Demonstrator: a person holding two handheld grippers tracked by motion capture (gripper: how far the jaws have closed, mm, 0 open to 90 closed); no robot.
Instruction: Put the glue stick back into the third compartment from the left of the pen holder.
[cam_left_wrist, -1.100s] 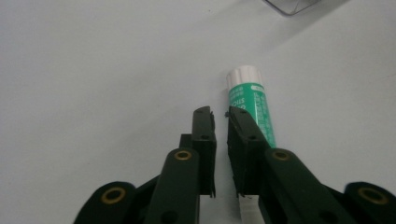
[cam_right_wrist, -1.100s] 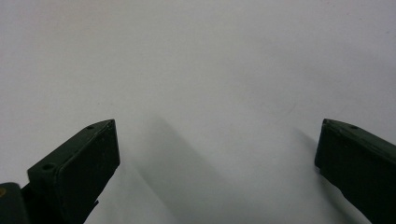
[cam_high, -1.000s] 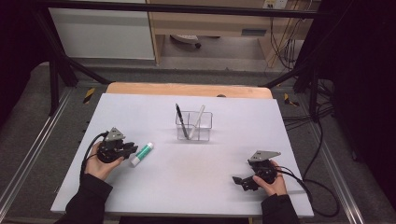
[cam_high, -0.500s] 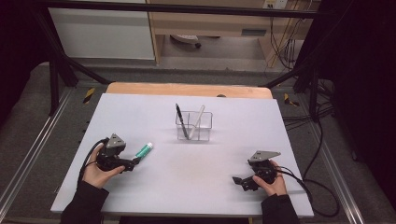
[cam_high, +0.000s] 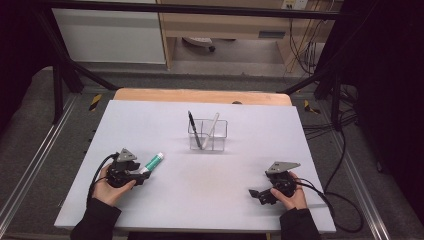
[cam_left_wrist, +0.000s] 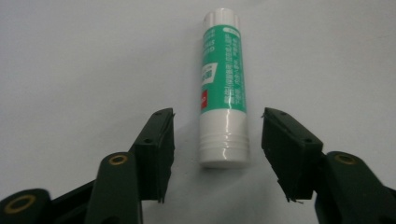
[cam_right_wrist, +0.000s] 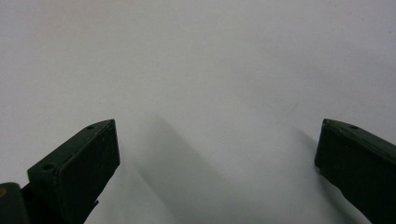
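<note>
The left gripper (cam_left_wrist: 217, 126) lies low on the bench with its two black jaws spread apart on either side of one green-and-white plastic glue stick (cam_left_wrist: 222, 88), touching neither side of it. The stick lies flat on the bench, its ribbed white end between the jaws and its cap pointing away. In the high view it sits at the bench's left front (cam_high: 154, 162), just ahead of the left gripper (cam_high: 142, 176).

The right gripper (cam_high: 255, 193) rests at the right front, jaws wide apart over bare surface.

One clear plastic box (cam_high: 208, 135) stands near the middle, well apart from both grippers, holding two things upright and tilted: one black pen (cam_high: 193, 129) and one white pen (cam_high: 213, 125).

The bench (cam_high: 200, 200) is a plain white sheet over a wooden top. Around it are grey carpet, black frame bars and trailing cables.
</note>
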